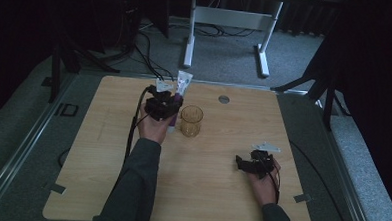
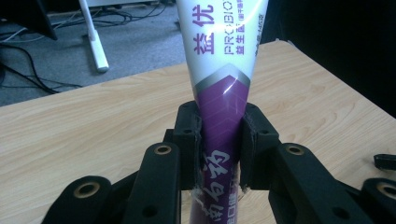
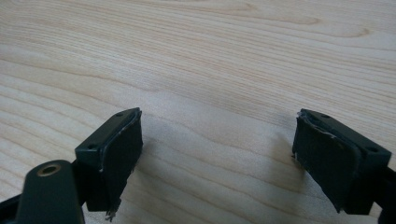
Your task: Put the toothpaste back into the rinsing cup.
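Upright, the white-and-purple plastic squeeze tube [image 2: 223, 88] is pinched in the left claw [image 2: 220, 140].
Held just beside the clear amber glass cup [image 1: 191, 121] above the pale wooden desk [image 1: 107, 151], it looks light, soft and glossy; gripping the firmer purple lower part seems safest. The right claw [image 3: 217, 158] gapes wide, holding nothing.

Dim high view with dark edges; brighter, sharp gripper views.

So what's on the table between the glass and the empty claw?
Nothing. In the high view, bare wood runs from the glass to the right claw, which hangs open over the table.
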Demonstrator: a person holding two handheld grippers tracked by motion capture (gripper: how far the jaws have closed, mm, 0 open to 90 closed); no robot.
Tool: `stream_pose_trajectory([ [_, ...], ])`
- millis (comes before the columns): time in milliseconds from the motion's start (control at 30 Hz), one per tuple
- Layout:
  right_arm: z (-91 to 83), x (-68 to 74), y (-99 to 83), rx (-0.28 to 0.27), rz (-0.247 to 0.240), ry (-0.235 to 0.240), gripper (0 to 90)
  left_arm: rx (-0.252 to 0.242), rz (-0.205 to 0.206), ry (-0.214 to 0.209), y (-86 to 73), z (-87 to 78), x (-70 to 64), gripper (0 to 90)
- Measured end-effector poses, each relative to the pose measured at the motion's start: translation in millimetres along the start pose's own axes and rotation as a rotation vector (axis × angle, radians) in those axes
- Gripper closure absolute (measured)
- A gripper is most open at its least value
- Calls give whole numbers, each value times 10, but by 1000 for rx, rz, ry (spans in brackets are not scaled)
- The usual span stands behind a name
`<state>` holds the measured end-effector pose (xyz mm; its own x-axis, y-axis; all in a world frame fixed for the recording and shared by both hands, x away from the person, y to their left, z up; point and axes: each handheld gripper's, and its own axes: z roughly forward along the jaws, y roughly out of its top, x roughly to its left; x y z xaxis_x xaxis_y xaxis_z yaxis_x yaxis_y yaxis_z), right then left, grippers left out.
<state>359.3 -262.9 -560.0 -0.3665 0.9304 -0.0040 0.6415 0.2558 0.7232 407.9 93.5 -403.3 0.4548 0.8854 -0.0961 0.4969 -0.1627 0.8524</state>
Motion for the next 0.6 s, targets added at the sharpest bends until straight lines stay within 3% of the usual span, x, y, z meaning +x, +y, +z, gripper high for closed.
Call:
stream_pose_trajectory([
  [467, 1, 1, 1, -1, 1, 1, 160, -29, -13, 8, 29, 13, 56, 716],
  [600, 2, 0, 1, -1, -1, 1, 160, -35, -1, 12, 52, 15, 44, 716],
])
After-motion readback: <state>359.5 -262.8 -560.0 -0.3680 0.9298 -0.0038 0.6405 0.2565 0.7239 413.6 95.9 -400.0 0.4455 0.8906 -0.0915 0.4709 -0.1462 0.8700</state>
